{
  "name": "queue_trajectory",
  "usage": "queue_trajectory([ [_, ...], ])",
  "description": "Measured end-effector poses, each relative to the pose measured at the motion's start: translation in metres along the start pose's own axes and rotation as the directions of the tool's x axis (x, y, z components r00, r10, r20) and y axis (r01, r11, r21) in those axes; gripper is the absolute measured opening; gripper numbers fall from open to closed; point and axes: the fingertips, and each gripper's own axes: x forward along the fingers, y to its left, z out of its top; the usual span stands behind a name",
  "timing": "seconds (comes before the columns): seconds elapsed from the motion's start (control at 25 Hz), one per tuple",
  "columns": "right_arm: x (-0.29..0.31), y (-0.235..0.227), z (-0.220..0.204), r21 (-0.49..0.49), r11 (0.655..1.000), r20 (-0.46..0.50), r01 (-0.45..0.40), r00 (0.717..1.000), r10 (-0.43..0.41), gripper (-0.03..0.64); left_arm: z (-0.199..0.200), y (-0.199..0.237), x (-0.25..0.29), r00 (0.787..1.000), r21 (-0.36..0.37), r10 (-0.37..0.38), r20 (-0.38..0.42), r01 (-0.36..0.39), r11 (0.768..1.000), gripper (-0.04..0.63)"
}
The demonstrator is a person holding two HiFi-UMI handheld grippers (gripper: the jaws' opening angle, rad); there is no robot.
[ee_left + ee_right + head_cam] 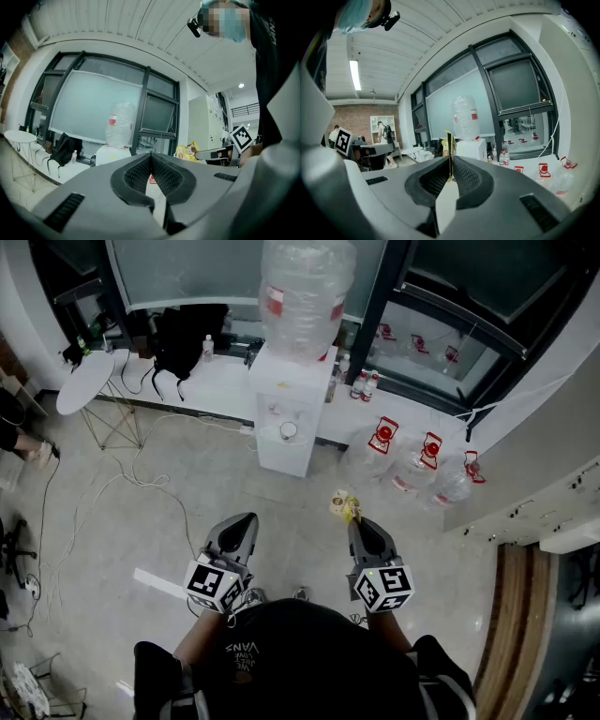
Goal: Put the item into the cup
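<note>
My right gripper [357, 522] is shut on a small yellow packet [344, 506], held above the floor in front of the white water dispenser [284, 418]. A small white cup [289, 431] seems to sit in the dispenser's front recess. In the right gripper view the thin packet [449, 143] stands edge-on between the shut jaws of the right gripper [451, 161]. My left gripper [246, 520] hangs level with it to the left, shut with nothing in it. The left gripper view shows its pads [140, 171] pressed together, and the yellow packet [187, 151] off to the right.
Several water jugs [403, 460] stand on the floor right of the dispenser. A round white table [89, 381] is at the far left, and a black bag [187, 338] lies on the window ledge. Cables [141, 479] trail across the tiled floor.
</note>
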Motion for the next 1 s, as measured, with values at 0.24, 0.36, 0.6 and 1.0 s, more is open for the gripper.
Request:
queue_trajectory([
  [0.24,-0.002,-0.018,0.001,-0.001,1.0,-0.001,-0.028,1.0,0.028,0.054,-0.001,-0.015,0.011,1.0,-0.004,0.028,-0.004,-0.028,1.0,0.018],
  [0.36,-0.001,-0.022,0.002,0.01,0.998,0.001,-0.06,0.998,0.06,0.054,-0.003,-0.02,0.015,0.999,-0.006,0.042,-0.002,-0.042,0.999,0.018],
  [0.6,0.005,-0.028,-0.001,0.022,0.99,-0.008,-0.139,0.99,0.139,0.055,-0.013,-0.023,0.025,0.996,-0.006,0.085,-0.003,-0.085,0.996,0.018],
  [1.0,0.059,-0.031,-0.003,0.039,0.992,-0.053,-0.117,0.991,0.119,0.055,-0.023,0.018,0.053,0.998,-0.03,0.049,-0.026,-0.05,0.998,0.018],
])
